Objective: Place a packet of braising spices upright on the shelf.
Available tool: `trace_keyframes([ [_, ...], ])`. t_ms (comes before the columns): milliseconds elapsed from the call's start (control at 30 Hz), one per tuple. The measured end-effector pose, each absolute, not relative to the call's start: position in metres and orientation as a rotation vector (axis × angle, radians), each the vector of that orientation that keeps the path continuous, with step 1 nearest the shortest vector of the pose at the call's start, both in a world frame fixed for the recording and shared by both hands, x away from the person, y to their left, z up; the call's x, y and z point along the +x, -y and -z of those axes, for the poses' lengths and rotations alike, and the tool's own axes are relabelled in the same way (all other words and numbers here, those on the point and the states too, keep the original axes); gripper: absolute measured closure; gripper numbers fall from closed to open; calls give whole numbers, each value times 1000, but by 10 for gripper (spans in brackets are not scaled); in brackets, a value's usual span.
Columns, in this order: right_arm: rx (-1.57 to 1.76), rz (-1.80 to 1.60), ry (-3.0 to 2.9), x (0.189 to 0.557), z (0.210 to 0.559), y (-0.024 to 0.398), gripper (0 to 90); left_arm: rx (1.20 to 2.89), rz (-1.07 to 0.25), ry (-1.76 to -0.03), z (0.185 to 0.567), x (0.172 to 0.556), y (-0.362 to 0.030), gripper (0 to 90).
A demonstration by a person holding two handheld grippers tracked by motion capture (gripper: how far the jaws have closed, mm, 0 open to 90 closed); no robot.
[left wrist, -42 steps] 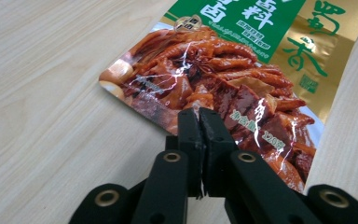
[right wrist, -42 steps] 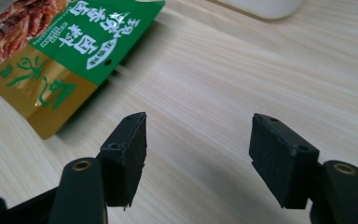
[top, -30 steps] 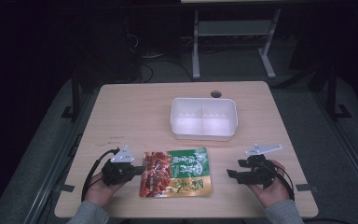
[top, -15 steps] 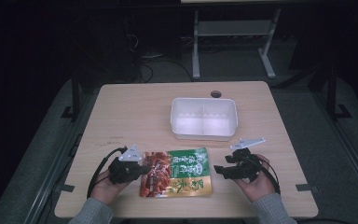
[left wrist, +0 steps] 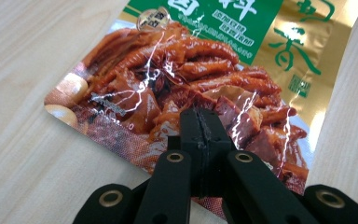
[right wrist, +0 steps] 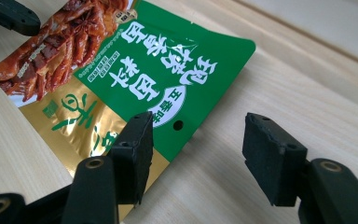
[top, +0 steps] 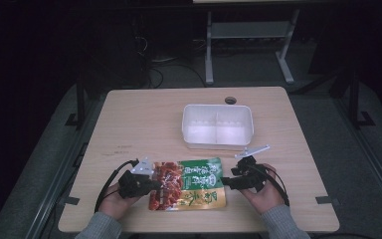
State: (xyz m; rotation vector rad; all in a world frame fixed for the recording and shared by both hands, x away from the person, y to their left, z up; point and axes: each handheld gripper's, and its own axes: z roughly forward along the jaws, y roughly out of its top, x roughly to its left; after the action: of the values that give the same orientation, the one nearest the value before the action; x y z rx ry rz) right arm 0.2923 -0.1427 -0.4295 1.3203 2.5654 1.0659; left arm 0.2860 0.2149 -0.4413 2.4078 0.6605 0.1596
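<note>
A flat food pouch (top: pixel 189 186) lies near the table's front edge, with a red printed end at the left and a green and gold end at the right. My left gripper (top: pixel 154 185) is shut, its closed jaws lying on the pouch's red end (left wrist: pixel 168 60); I see no film between the pads. My right gripper (top: pixel 227 182) is open at the pouch's green end (right wrist: pixel 135 70). Its jaws have just been closing. One jaw sits over the pouch's edge, the other over bare wood, and the pads are not pressing on anything.
A white two-compartment container (top: pixel 218 139) stands behind the pouch at mid-table. A small round hole (top: pixel 230 100) sits in the tabletop behind the container. A metal frame stands on the floor beyond the table. The person's hands come in from the front edge.
The right gripper has slid left up to the pouch's green end, and its jaws have narrowed a little. The left gripper and the pouch have kept still.
</note>
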Motion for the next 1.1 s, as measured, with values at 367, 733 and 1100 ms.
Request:
trace_keyframes([
  [367,1351,-1025,-2609,298,440,134,466,2438,-157,-663,446,287,-213,898],
  [733,1370,-1013,-2650,299,445,129,504,2455,-159,-668,449,288,-213,898],
  [1100,1374,-1036,-2685,299,449,124,533,2452,-157,-671,450,288,-213,898],
])
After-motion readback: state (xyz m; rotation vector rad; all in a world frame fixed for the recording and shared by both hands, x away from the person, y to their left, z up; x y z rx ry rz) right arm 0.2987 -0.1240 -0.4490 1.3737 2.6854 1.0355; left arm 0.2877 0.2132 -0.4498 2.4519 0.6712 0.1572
